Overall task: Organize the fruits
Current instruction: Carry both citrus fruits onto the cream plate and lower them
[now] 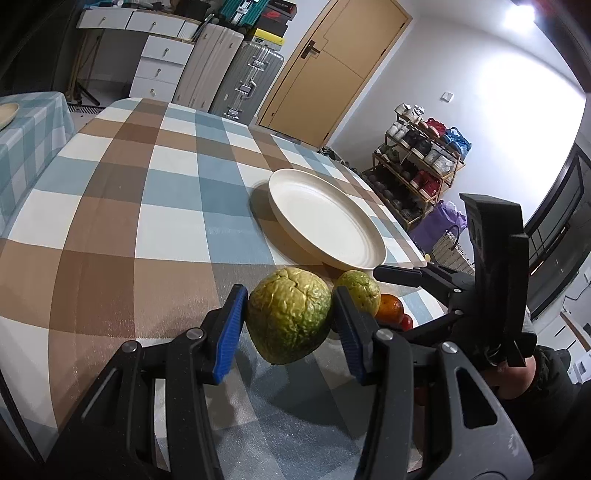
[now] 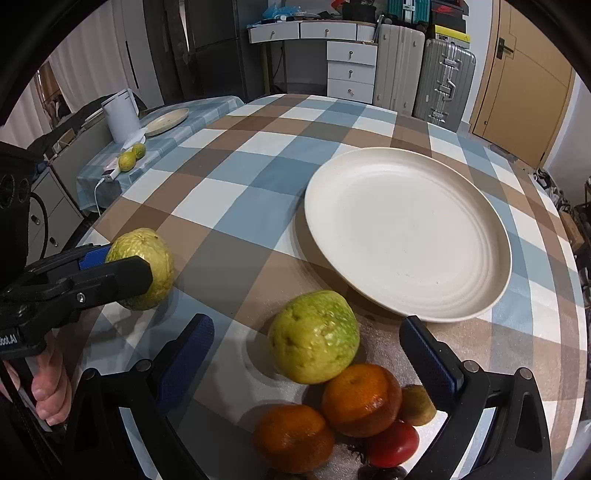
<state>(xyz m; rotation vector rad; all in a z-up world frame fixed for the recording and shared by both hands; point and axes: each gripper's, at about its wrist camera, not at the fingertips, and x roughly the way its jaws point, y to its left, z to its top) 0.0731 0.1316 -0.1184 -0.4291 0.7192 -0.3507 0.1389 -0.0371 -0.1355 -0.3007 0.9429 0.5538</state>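
Your left gripper (image 1: 291,325) is pinching a guava (image 1: 290,315); the plate (image 1: 369,258) is lying ahead-right, while your right gripper (image 2: 306,354) is hanging spread.

Only readable text: white letters "ootAI" on the black body of the left gripper (image 2: 110,275), lower left edge of right wrist view, first letters cut off by the frame. Boxes (image 1: 275,22) stacked at top centre of left wrist view carry print, too small to read. Yellow label on a box (image 2: 448,35) at top right of right wrist view, illegible
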